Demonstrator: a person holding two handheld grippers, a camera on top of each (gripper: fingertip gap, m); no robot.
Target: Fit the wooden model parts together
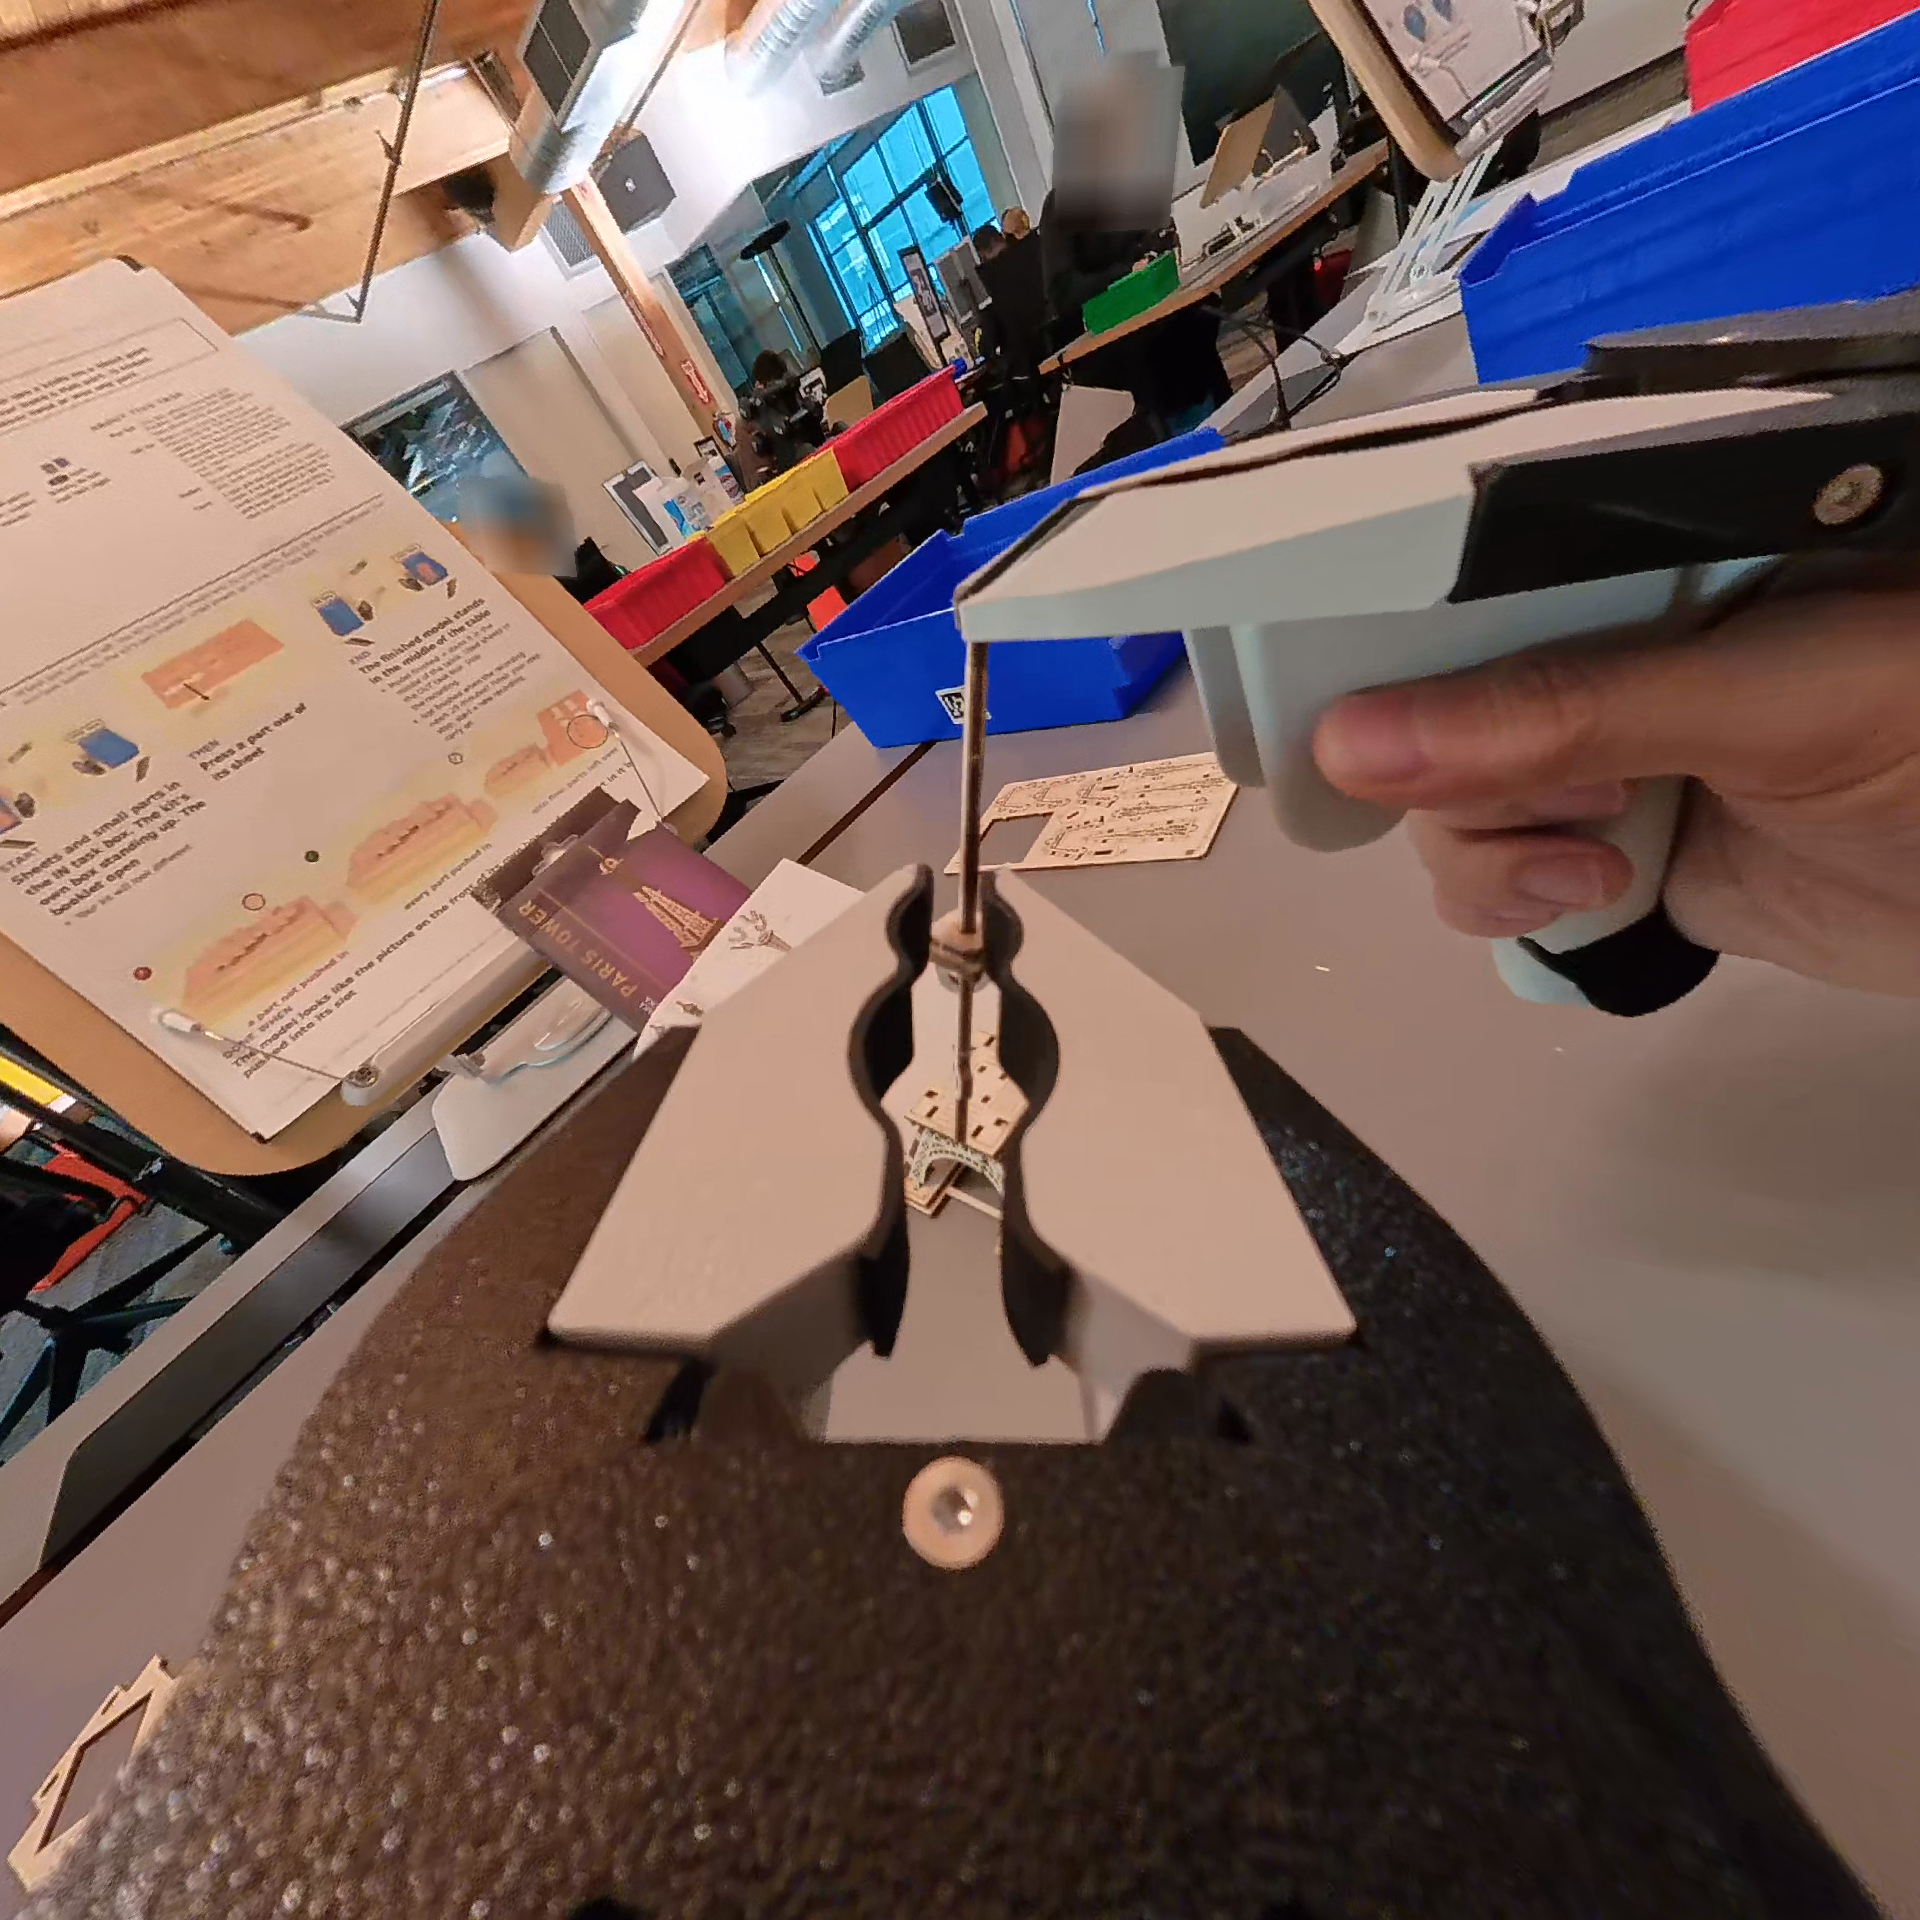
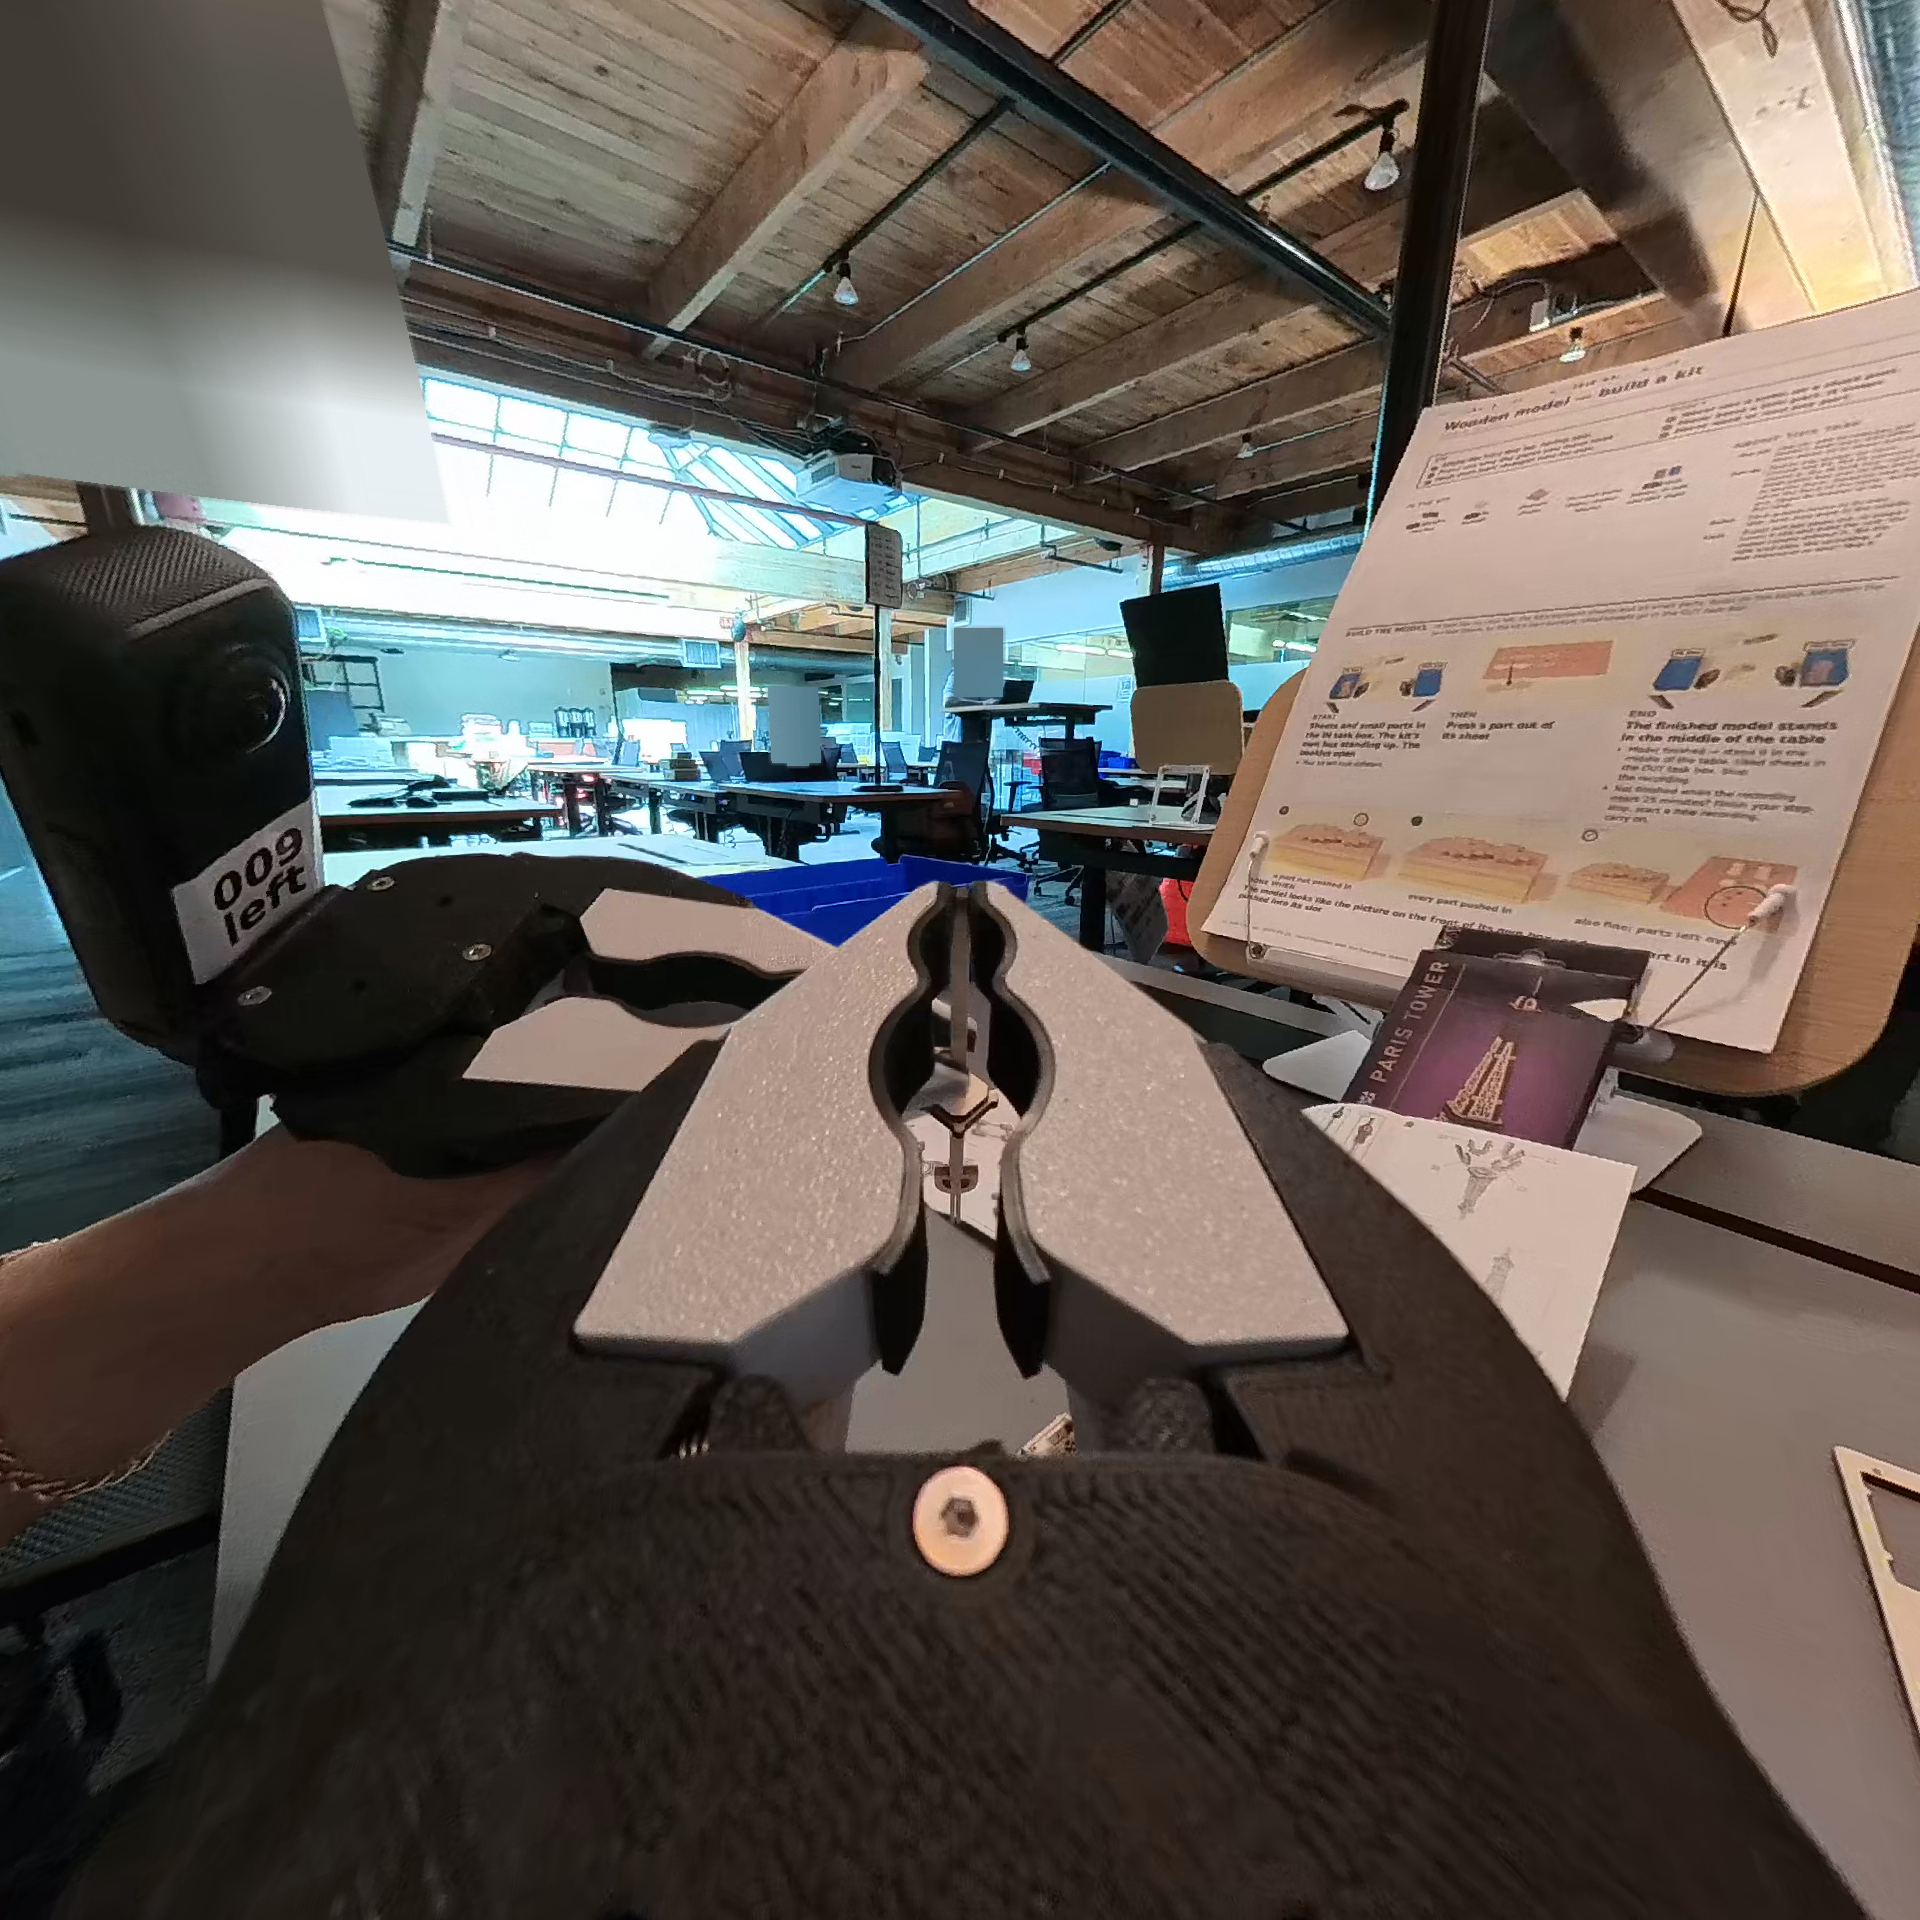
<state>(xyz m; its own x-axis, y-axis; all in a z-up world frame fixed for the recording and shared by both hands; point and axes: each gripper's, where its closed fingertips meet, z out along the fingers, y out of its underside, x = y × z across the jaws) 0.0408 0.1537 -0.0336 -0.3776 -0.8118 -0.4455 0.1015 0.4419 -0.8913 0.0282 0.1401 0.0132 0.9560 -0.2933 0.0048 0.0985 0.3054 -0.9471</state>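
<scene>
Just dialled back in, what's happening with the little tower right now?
The right gripper pinches the top of the thin spire and holds it upright. The left gripper appears closed around the small wooden collar threaded on that spire, just above the tower base. Whether the collar is fully seated is unclear. A parts sheet lies behind on the table.

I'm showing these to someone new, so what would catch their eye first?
Probably the thin spire, pinched upright at its top by the right gripper, with its lower end between the left gripper fingers. Below it, the small wooden tower stands on the grey table. Behind, blue bins and an instruction sheet on a stand.
</scene>
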